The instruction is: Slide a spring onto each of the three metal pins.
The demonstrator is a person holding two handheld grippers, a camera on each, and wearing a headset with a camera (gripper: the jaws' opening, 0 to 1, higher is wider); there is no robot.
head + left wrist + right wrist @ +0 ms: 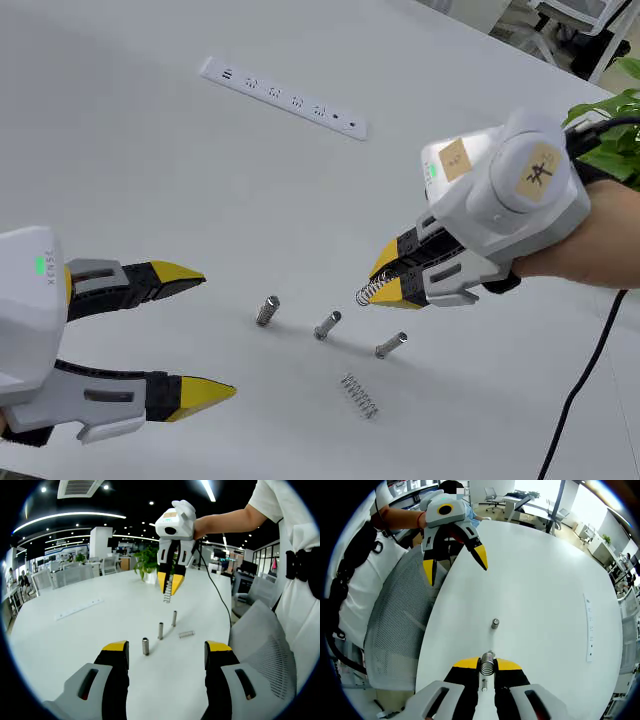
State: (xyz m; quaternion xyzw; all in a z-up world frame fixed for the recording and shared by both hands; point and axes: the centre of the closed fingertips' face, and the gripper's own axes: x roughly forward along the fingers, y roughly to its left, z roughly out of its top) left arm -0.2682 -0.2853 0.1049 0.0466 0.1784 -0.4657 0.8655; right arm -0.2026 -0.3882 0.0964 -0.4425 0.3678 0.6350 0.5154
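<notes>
Right hand-held gripper point(383, 281) is clamped on one end of the held spring point(368, 292). The free end hangs down, above and just right of the middle pin point(327, 324), touching no pin. Left hand-held gripper point(218, 335) has its jaws wide apart with nothing in them, well left of the middle pin and nearer the person.

Risks, my read:
- The held spring is gripped by a few coils at one end, so the free end can sway. If it meets a pin top off-centre it will likely snag and bow, and could pop out of the jaws.
- The pins look free-standing on the surface point(150, 180). Side load from a snagged coil could tip one. They stand near each other in a row, so a neighbour may go too.
- Nothing steadies the pins, since the left hand-held gripper is far off.
- The loose spring point(359, 394) lies on its side, nearer the person than the middle pin and slightly right. A knocked pin or a jaw sweep could roll it away.

Count:
- Pins: 3. The left pin point(267, 310) looks already sleeved with a spring. The middle pin and right pin point(390, 345) are bare.
- Springs: 3. One on the left pin, one held, one loose.
- Hand-held grippers: 2.
- Power strip point(285, 97): 1, well beyond the middle pin.
</notes>
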